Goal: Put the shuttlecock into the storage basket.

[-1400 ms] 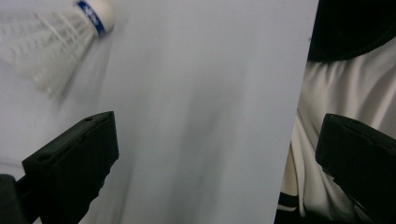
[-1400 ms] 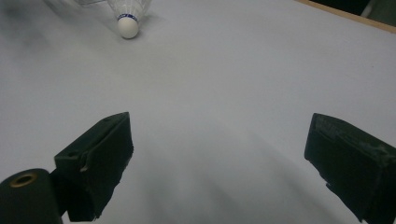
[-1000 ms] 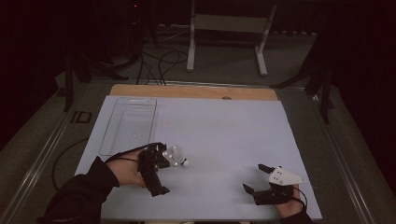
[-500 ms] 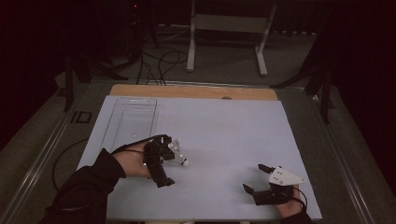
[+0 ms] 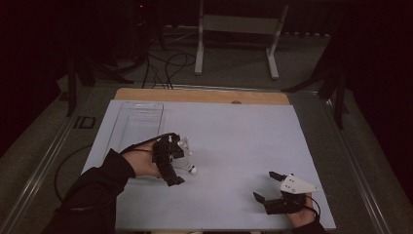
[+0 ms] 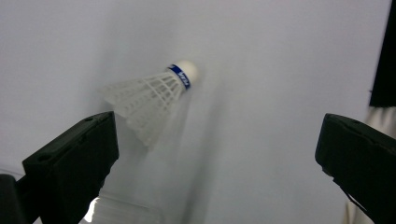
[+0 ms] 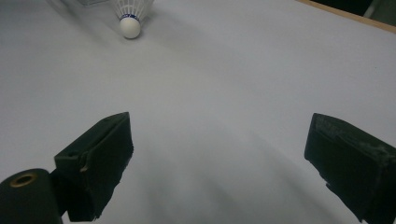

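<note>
Shuttlecock (image 6: 154,95) lies on its side on the white tabletop (image 5: 234,136), just ahead of your left tool (image 5: 176,162), whose jaws stand wide and empty. It looks featherlight with a soft plastic skirt, so pinch gently near the blue-banded cork. Your right tool (image 5: 265,186) rests wide apart, empty, well away.
</note>
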{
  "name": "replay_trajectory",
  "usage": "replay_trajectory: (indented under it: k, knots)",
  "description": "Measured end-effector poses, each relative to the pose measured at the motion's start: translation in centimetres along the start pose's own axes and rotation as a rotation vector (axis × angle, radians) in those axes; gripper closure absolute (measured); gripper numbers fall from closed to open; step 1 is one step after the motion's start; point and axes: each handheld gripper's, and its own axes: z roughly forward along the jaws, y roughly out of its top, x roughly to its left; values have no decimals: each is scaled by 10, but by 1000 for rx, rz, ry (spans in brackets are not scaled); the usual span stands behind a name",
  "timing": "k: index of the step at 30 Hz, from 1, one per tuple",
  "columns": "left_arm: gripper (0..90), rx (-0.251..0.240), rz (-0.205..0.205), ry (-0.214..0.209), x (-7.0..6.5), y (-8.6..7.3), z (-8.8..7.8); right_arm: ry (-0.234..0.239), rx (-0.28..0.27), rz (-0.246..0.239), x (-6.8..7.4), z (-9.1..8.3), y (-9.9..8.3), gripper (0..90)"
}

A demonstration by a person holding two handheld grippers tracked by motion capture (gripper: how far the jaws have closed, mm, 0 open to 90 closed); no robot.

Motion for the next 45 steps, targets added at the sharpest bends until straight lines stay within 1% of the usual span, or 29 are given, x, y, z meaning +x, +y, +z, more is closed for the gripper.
replay_trajectory:
  k: [3, 4, 5, 6, 9, 13, 14, 15, 17, 18, 19, 21, 22, 24, 26, 28, 29, 30, 32, 33, 35, 36, 39, 41, 43, 45]
  knots:
    - [3, 4, 4, 4, 2, 1, 1, -1, 1, 0, 0, 0, 0, 76]
    - [3, 9, 1, 2, 7, 2, 3, 1, 2, -2, 0, 0, 0, 77]
    - [3, 9, 1, 2, 7, 2, 3, 1, 2, -2, 0, 0, 0, 77]
    - [3, 15, -7, -2, 11, 2, 5, 2, 1, -1, 0, 0, 0, 76]
    - [3, 28, -17, 5, 16, 3, 11, 1, 0, -1, 0, 1, 0, 76]
    - [3, 44, -13, 1, 20, 4, 16, 2, 2, 1, -1, 1, -1, 77]
    - [3, 48, -20, -3, 21, 4, 19, 3, 2, 0, -1, 1, -1, 77]
    - [3, 57, -13, 4, 22, 4, 21, 4, 2, -1, 0, 1, -1, 77]
    - [3, 63, -21, -3, 25, 3, 24, 3, 2, -3, 0, 0, -1, 77]
    - [3, 70, -20, 2, 26, 2, 25, 4, 2, -2, 0, 0, -1, 77]
    - [3, 72, -28, 2, 28, 2, 26, 4, 2, -3, 0, 0, -1, 77]
    - [3, 77, -24, 5, 31, 0, 27, 6, 2, -1, 0, 1, -1, 77]
    - [20, 77, -24, 5, 31, 0, 27, 6, 2, -1, 0, 1, -1, 77]
    - [22, 74, -35, -1, 34, -2, 29, 7, 4, 1, 0, 1, -1, 76]
    - [29, 78, -31, -7, 36, -4, 32, 7, 4, -1, 0, 1, -1, 76]
    - [35, 81, -37, -15, 38, -5, 35, 9, 3, 0, 0, 1, -1, 76]
    - [48, 89, -30, -11, 39, -5, 36, 8, 3, 0, 0, 1, -1, 77]
    - [49, 91, -35, -16, 39, -5, 38, 9, 4, 1, 0, 1, -1, 77]
    - [66, 99, -44, -19, 40, -6, 41, 10, 5, 1, 0, 1, -1, 77]
    - [79, 106, -41, -25, 41, -6, 43, 11, 5, 2, 0, 1, -1, 77]
    - [112, 110, -47, -20, 43, -7, 45, 10, 5, 1, 0, 1, -1, 77]
    - [146, 110, -45, -25, 44, -7, 46, 11, 5, 1, 0, 1, -1, 77]
    - [199, 113, -35, -28, 45, -7, 48, 11, 4, 2, 0, 1, -1, 77]
    - [255, 110, -35, -38, 46, -7, 49, 12, 4, 2, 0, 1, -1, 77]
    - [329, 115, -33, -39, 47, -7, 50, 13, 5, 2, 0, 1, -1, 77]
    - [377, 122, -28, -44, 48, -7, 52, 13, 5, 3, 0, 1, -1, 77]
